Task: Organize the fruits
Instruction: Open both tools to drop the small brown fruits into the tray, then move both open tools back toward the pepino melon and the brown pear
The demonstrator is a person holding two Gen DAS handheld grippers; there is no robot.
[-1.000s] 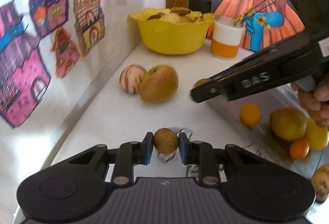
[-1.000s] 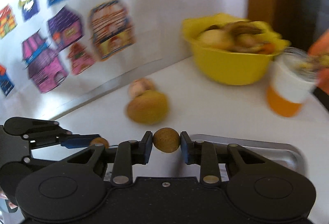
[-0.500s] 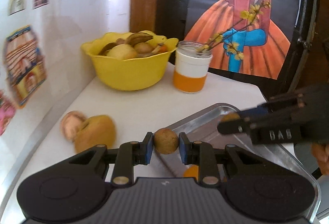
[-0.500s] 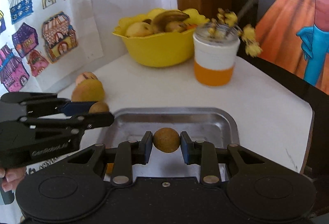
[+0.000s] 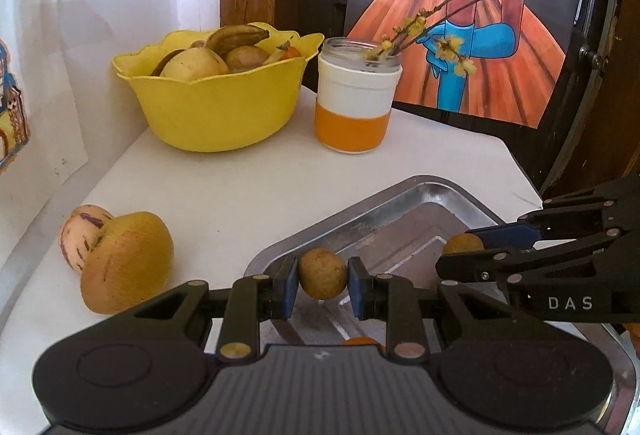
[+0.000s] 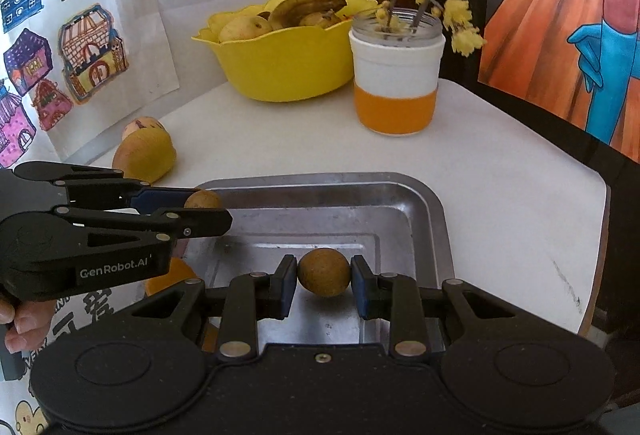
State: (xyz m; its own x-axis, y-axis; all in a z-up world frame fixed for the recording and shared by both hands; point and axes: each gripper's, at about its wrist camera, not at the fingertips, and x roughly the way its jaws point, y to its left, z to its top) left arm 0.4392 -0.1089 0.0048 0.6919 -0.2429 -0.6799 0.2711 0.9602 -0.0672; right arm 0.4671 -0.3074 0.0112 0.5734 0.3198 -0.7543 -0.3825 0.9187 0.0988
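Observation:
My left gripper (image 5: pixel 323 280) is shut on a small round brown fruit (image 5: pixel 323 274), held above the near left corner of the metal tray (image 5: pixel 384 211). My right gripper (image 6: pixel 324 280) is shut on another small brown fruit (image 6: pixel 324 272) over the tray (image 6: pixel 424 195). Each gripper shows in the other's view: the right one (image 5: pixel 464 249) and the left one (image 6: pixel 204 206). A yellow bowl (image 5: pixel 216 111) full of fruit stands at the back left of the white table. A large yellow-brown fruit (image 5: pixel 128 261) and a striped fruit (image 5: pixel 82 235) lie on the table left of the tray.
A white and orange jar (image 5: pixel 354 107) with yellow flower twigs stands right of the bowl. An orange fruit (image 6: pixel 168 275) lies in the tray under the left gripper. A wall with drawings of houses (image 6: pixel 84 47) runs along the left. The table's edge (image 6: pixel 600 235) is close on the right.
Both grippers have swung from facing the left wall toward the bowl and jar, and now hover over the tray, each still holding its fruit.

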